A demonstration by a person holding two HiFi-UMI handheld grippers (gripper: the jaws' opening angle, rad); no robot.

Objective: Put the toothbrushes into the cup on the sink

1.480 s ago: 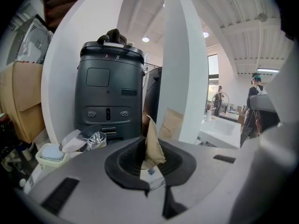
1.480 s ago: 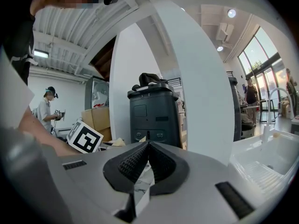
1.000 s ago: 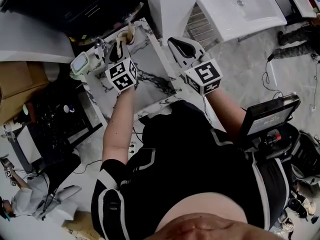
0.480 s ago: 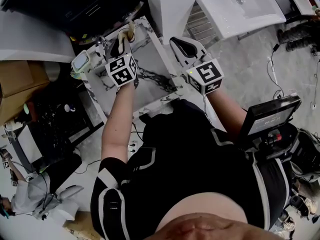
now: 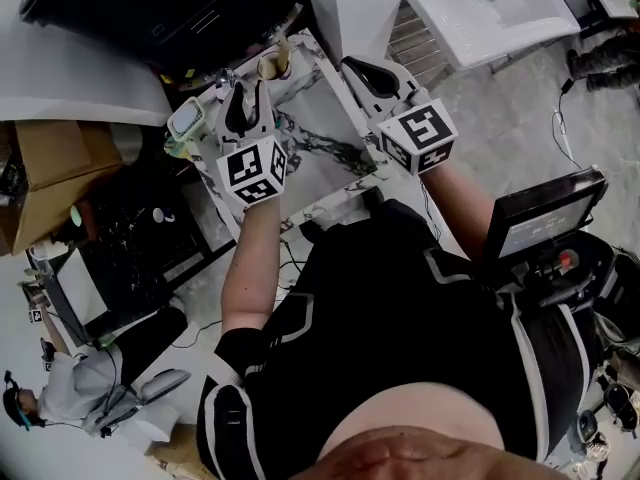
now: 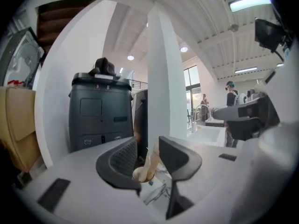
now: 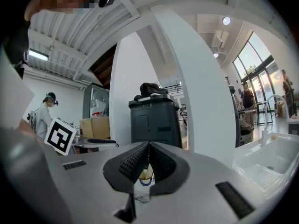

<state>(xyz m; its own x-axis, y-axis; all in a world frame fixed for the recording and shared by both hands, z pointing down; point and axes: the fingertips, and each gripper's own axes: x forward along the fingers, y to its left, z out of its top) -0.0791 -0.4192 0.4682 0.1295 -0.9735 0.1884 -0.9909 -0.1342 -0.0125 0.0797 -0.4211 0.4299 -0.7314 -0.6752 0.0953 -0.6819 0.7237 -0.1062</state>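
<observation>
My left tool (image 5: 250, 93) has come back and up from the cup (image 5: 270, 68). Its jaws have just opened wide. Nothing is between them now. In the left gripper view the pads touch nothing, and the toothbrush (image 6: 152, 160) stands further on, inside the cup (image 6: 140, 174).

My right tool (image 5: 352, 65) is a bit higher than before. Its jaws are pressed together and it holds nothing.

Next comes the table (image 5: 320, 138), the marble top around the sink. I can't see any other toothbrush lying on it, so I think this job is nearly done or done.

The cup sits at the far end of the table, near the edge. The toothbrush (image 5: 283, 46) leans on the rim and sticks up high out of it.

Here is what could go wrong. My left tool is just in front of the cup. If I push it forward or swing it sideways, an open jaw could catch the tall brush. That would tip the cup over, and it could roll off the far edge.

A white and green thing (image 5: 185, 123) stands at the left edge of the table. A wide swing to the left could knock it down too.
</observation>
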